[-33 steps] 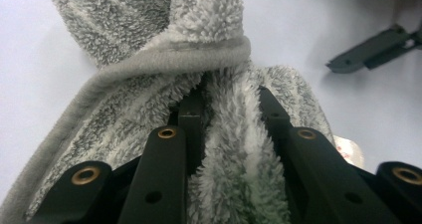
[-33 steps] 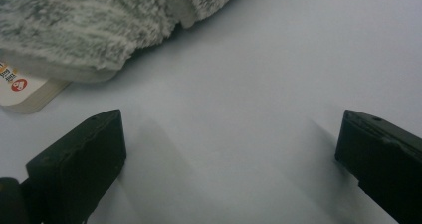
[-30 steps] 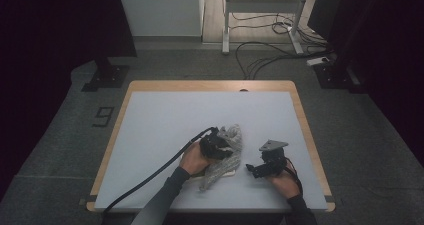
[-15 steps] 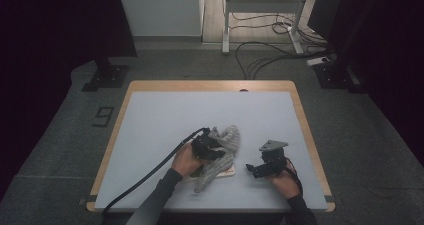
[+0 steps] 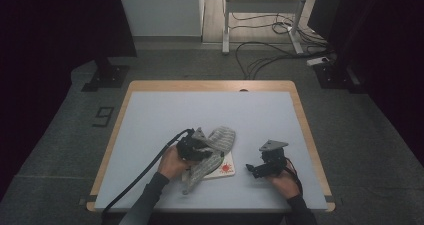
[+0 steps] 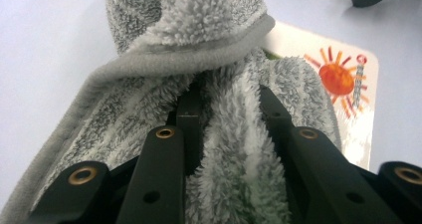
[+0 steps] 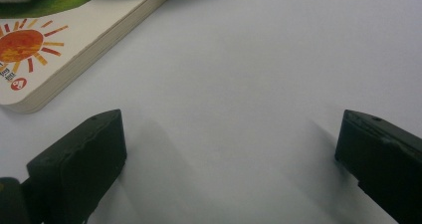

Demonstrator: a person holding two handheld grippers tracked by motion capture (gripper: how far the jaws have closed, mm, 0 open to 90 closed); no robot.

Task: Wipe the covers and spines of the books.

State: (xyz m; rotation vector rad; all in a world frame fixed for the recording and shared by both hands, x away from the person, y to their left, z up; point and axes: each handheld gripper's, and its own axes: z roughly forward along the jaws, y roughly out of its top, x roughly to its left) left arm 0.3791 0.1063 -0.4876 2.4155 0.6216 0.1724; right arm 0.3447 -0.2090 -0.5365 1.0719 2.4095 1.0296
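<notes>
My left gripper (image 5: 196,147) is clamped on the grey towel (image 5: 212,152): in the left gripper view a thick fold of the fluffy cloth (image 6: 224,134) is bunched between the two black jaws, and a hemmed edge curls over just ahead of them. From above, the towel trails from that gripper back toward my side of the table (image 5: 150,120) in a narrow strip, with a rounder lump ahead and to the right of the jaws. It is gathered up, not spread and not folded flat.

Under the towel, just right of my left gripper, lies a board book (image 5: 225,167) with an orange sun on its cover (image 6: 343,79). The cloth drapes over most of it; only the sun corner is bare. Whether the towel is meant to come off the book or be laid out somewhere, I judge the work to be in its early middle: the grip is made and the cloth is lifted partly clear of the table, but nothing is placed yet.

Further right, well apart from the towel, my right gripper (image 5: 257,169) sits low over the bare table. Its jaws stand wide apart with nothing between them, as the right gripper view (image 7: 224,159) shows, and the book's corner (image 7: 30,50) lies ahead and to the left of them. That hand has no hold on anything so far; taking a second corner of the cloth, or steadying the book, looks like what remains for it.
</notes>
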